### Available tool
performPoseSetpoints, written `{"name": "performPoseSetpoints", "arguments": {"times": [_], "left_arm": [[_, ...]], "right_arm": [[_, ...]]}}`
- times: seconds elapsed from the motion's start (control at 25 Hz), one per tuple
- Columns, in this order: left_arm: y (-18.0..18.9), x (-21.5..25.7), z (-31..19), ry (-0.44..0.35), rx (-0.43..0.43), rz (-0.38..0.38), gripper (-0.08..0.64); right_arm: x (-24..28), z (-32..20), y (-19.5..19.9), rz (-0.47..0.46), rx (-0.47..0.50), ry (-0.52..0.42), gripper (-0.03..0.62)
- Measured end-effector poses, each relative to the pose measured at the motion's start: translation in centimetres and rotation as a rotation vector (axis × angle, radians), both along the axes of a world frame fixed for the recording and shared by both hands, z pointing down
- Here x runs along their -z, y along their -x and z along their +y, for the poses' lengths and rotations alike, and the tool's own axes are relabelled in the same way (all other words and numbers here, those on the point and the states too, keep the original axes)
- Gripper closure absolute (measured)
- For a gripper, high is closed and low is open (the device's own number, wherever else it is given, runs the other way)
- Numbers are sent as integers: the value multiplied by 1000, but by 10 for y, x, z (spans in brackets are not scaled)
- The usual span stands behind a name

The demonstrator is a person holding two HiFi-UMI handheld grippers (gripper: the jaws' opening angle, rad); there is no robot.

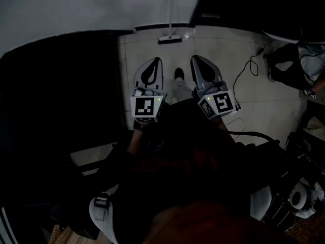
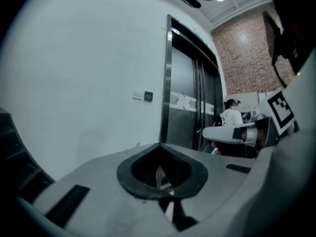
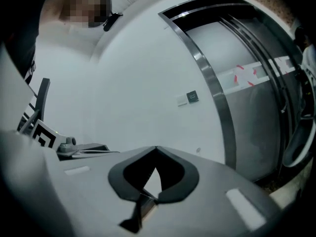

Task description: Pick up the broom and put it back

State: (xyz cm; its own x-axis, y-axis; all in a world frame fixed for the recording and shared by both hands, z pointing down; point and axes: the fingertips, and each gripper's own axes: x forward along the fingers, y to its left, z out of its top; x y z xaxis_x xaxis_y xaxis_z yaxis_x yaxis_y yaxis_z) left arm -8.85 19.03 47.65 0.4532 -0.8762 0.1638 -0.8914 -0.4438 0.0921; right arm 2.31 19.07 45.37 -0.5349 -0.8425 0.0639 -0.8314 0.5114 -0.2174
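Observation:
The broom stands against the white wall ahead, its flat head (image 1: 170, 38) on the tiled floor and its thin handle (image 1: 171, 4) rising up the wall. My left gripper (image 1: 157, 60) and right gripper (image 1: 194, 58) are held side by side, short of the broom and pointing toward it, and neither touches it. Both are shut with nothing between the jaws: in the left gripper view the tips (image 2: 159, 145) meet, and so do those in the right gripper view (image 3: 156, 147). Neither gripper view shows the broom. A shoe (image 1: 179, 73) shows between the grippers.
Steel-framed lift doors (image 2: 183, 102) (image 3: 247, 107) stand to the right of the white wall. A black cable (image 1: 251, 65) trails over the tiles at the right, near a person (image 1: 299, 60). A dark mass (image 1: 61, 95) fills the left side.

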Motion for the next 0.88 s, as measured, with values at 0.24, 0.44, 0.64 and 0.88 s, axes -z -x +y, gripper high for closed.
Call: {"name": "performPoseSetpoints", "arguments": {"times": [0.24,0.44,0.64,0.88], "left_arm": [[-28,20,-102,5,22,-53,555],[-22,18,-147,43,90,-77,555],[3,0,-168,91,144,-90,555],[21,1,-212,77,153,-83,555]], "right_arm": [[23,-108,-25,20,56,-2,591],[30,-167,-42,45,81,-1,591],[39,-212,-40,31,70,-56,591],[4,-276,-16,56,72,-10,496]]}}
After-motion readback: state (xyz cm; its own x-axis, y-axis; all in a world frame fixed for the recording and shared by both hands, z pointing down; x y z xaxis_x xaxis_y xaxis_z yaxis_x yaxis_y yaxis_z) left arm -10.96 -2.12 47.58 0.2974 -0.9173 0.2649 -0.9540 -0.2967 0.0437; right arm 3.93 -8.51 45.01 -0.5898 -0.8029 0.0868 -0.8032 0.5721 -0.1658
